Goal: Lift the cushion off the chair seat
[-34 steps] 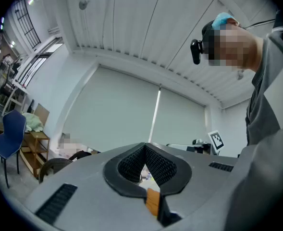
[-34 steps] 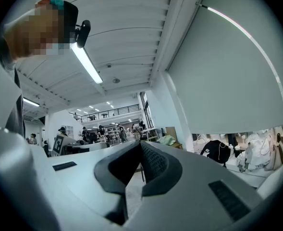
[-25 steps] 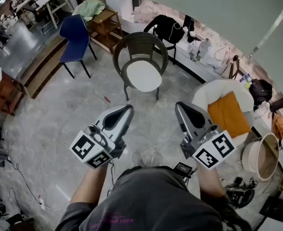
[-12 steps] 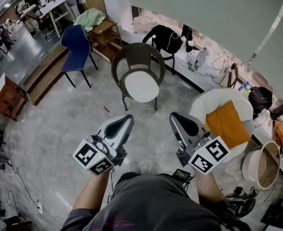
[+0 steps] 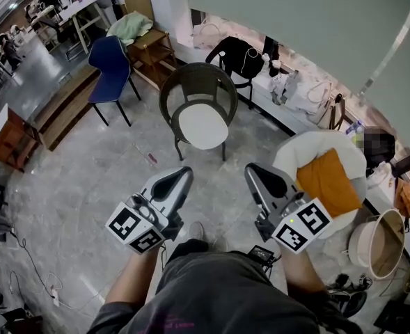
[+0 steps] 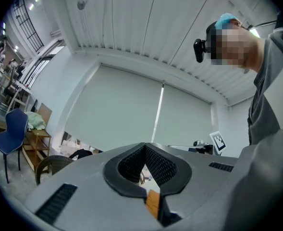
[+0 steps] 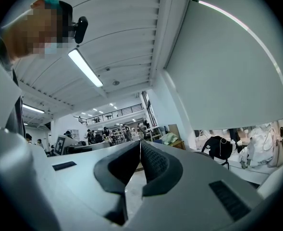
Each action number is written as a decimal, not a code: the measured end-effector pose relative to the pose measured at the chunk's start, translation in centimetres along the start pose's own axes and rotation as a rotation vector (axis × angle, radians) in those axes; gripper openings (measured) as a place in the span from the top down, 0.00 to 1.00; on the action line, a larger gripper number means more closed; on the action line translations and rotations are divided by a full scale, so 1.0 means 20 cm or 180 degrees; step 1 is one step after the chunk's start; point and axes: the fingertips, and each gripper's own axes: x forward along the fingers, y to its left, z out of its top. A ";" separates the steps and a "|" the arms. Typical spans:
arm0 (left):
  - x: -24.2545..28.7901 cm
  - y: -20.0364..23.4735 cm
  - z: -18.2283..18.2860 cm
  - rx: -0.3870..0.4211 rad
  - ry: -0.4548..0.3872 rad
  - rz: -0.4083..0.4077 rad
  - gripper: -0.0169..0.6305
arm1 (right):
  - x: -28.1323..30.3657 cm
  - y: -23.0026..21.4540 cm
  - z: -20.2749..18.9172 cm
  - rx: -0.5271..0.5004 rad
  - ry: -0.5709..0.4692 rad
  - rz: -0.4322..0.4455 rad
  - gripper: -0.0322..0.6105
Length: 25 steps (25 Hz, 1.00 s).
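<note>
A dark wicker chair [image 5: 194, 82] stands on the floor ahead of me, with a round white cushion [image 5: 201, 127] flat on its seat. To the right, an orange cushion [image 5: 328, 181] lies on a white round armchair [image 5: 309, 145]. My left gripper [image 5: 184, 174] and right gripper [image 5: 252, 170] are held side by side, short of the wicker chair and touching nothing. Both are shut and empty. The left gripper view shows its jaws [image 6: 144, 146] meeting, with the wicker chair's back [image 6: 50, 162] at lower left. The right gripper's jaws [image 7: 140, 143] are also shut.
A blue chair [image 5: 111, 61] and a wooden shelf holding a green cloth [image 5: 131, 12] stand at the back left. A black chair draped with a jacket [image 5: 239, 46] is behind the wicker chair. Bags line the wall; a basket [image 5: 375, 232] sits at right. Cables [image 5: 37, 270] trail at lower left.
The wicker chair and the orange cushion have drawn a little closer in the head view as I moved forward. Both grippers stayed shut and side by side.
</note>
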 end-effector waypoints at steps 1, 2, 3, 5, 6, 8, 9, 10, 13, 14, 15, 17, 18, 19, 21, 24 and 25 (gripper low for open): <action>0.01 0.01 0.00 -0.0003 -0.0006 0.0008 0.96 | 0.01 -0.01 0.00 0.0000 0.0010 0.0002 0.93; 0.01 0.03 0.00 -0.0006 -0.0010 0.0015 0.96 | 0.02 -0.02 0.00 0.0000 0.0017 0.0004 0.93; 0.02 0.04 0.00 -0.0008 -0.0014 0.0021 0.96 | 0.03 -0.03 0.00 0.0002 0.0022 0.0005 0.93; 0.02 0.07 0.01 -0.0015 -0.0022 0.0033 0.96 | 0.06 -0.04 0.00 0.0003 0.0032 0.0005 0.93; 0.02 0.09 0.01 -0.0023 -0.0027 0.0038 0.96 | 0.07 -0.05 0.00 0.0003 0.0039 0.0002 0.93; 0.04 0.15 0.02 -0.0047 -0.0036 0.0043 0.96 | 0.12 -0.07 -0.01 0.0006 0.0057 -0.0014 0.93; 0.05 0.19 0.02 -0.0061 -0.0036 0.0039 0.96 | 0.15 -0.09 -0.02 0.0011 0.0070 -0.0030 0.93; 0.07 0.24 0.01 -0.0077 -0.0032 0.0030 0.96 | 0.18 -0.12 -0.02 0.0017 0.0086 -0.0049 0.93; 0.14 0.37 0.00 -0.0125 -0.0009 0.0012 0.96 | 0.29 -0.20 -0.05 0.0042 0.0134 -0.0099 0.93; 0.16 0.41 -0.01 -0.0138 -0.0001 0.0010 0.96 | 0.32 -0.22 -0.06 0.0055 0.0147 -0.0108 0.93; 0.18 0.44 -0.01 -0.0151 0.0006 0.0006 0.96 | 0.35 -0.24 -0.07 0.0066 0.0161 -0.0116 0.93; 0.22 0.53 -0.01 -0.0173 0.0017 -0.0010 0.96 | 0.43 -0.29 -0.08 0.0077 0.0189 -0.0131 0.93; 0.24 0.59 -0.01 -0.0180 0.0021 -0.0016 0.96 | 0.49 -0.31 -0.08 0.0079 0.0200 -0.0135 0.93; 0.26 0.65 0.00 -0.0188 0.0026 -0.0018 0.96 | 0.54 -0.33 -0.08 0.0083 0.0209 -0.0139 0.93; 0.29 0.76 0.01 -0.0203 0.0036 -0.0015 0.96 | 0.65 -0.38 -0.09 0.0101 0.0235 -0.0150 0.93; 0.33 0.92 0.03 -0.0231 0.0048 -0.0006 0.96 | 0.79 -0.45 -0.11 0.0117 0.0287 -0.0170 0.93; 0.34 0.96 0.03 -0.0242 0.0053 -0.0004 0.96 | 0.84 -0.47 -0.11 0.0120 0.0301 -0.0175 0.93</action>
